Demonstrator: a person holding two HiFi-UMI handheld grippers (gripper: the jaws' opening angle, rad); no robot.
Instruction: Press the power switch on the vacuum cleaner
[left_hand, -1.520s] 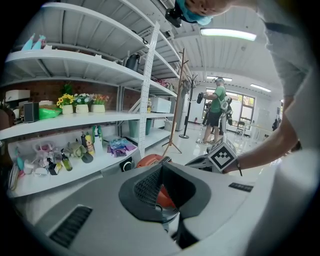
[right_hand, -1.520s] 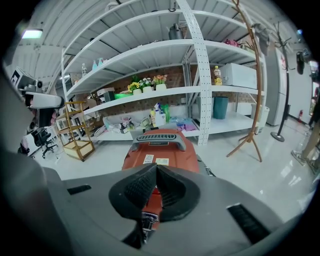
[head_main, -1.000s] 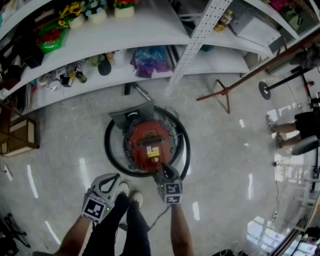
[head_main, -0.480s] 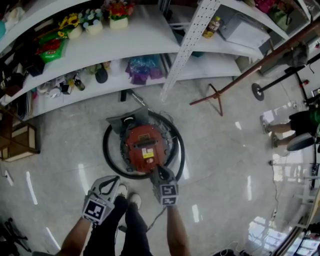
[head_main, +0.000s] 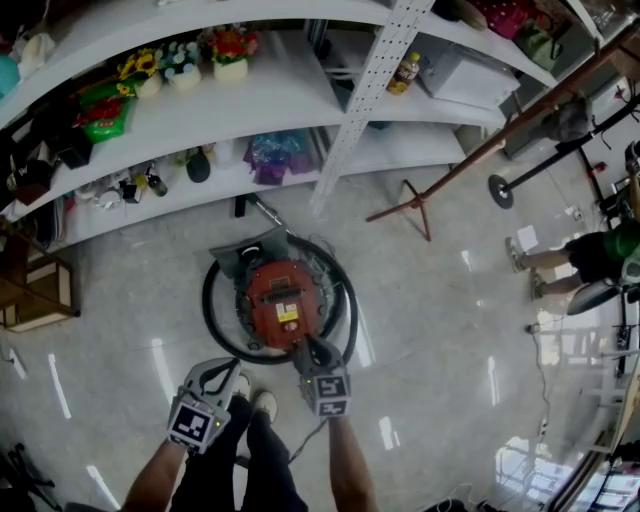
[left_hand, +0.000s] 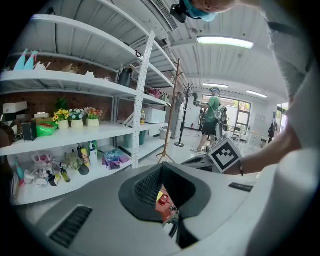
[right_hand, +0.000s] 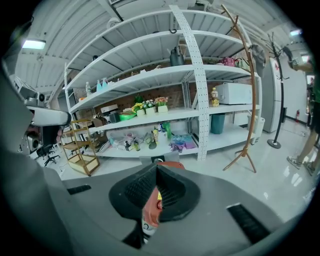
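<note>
While the left gripper (head_main: 231, 365) hangs closed, the right gripper (head_main: 306, 346), also closed, points at the vacuum (head_main: 275, 300).
Its red top sits just ahead.

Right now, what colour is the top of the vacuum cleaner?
The vacuum cleaner is red on top, with a small yellow label; the head view shows it best.

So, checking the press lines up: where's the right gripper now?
Head view, low centre: the right gripper has its tip at the near edge of the red vacuum cleaner, with the left gripper off to its left.
</note>
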